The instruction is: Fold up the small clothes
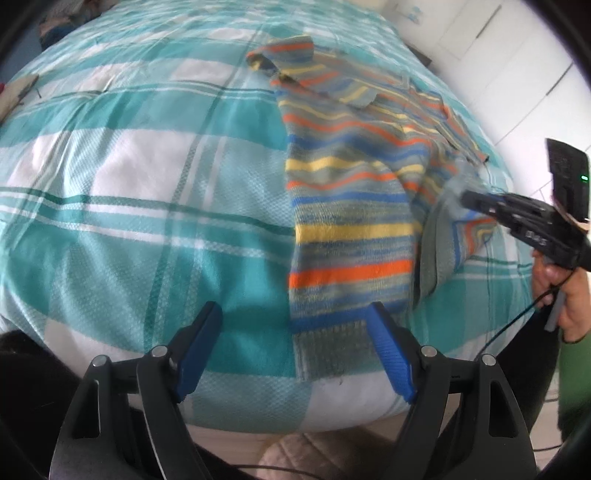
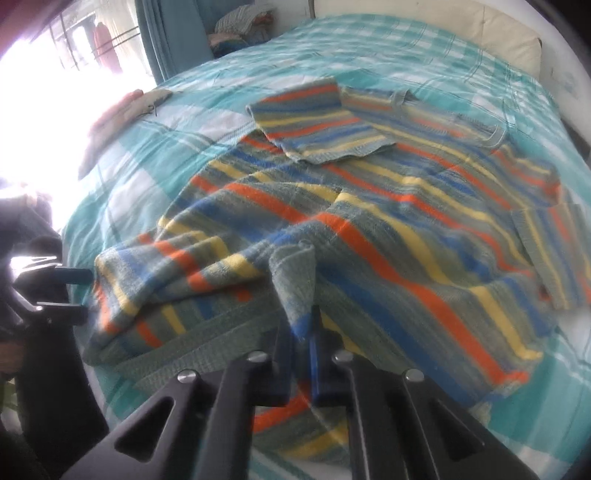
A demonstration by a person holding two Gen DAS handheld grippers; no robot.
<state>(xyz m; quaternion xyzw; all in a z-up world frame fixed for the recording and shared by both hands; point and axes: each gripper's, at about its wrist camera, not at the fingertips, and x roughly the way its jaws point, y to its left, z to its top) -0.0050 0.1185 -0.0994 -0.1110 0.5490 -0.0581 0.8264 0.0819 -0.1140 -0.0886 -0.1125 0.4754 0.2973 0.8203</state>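
Observation:
A striped knit sweater (image 1: 351,206) in orange, yellow, blue and grey-green lies on the bed, one sleeve folded across its chest (image 2: 317,122). My left gripper (image 1: 295,314) is open and empty, jaws wide apart at the sweater's near hem corner; its right finger (image 1: 388,350) lies over the grey-green hem band. My right gripper (image 2: 301,325) is shut on a lifted fold of the sweater's hem edge (image 2: 295,273). The right gripper also shows in the left wrist view (image 1: 469,199), at the sweater's right side. The left gripper shows at the left edge of the right wrist view (image 2: 79,291).
The bed has a teal and white checked cover (image 1: 147,184). A small cloth item lies near the far left bed edge (image 2: 147,103). A pile of clothes sits beyond the bed by a curtain (image 2: 240,26). White cabinet doors stand at the right (image 1: 498,55).

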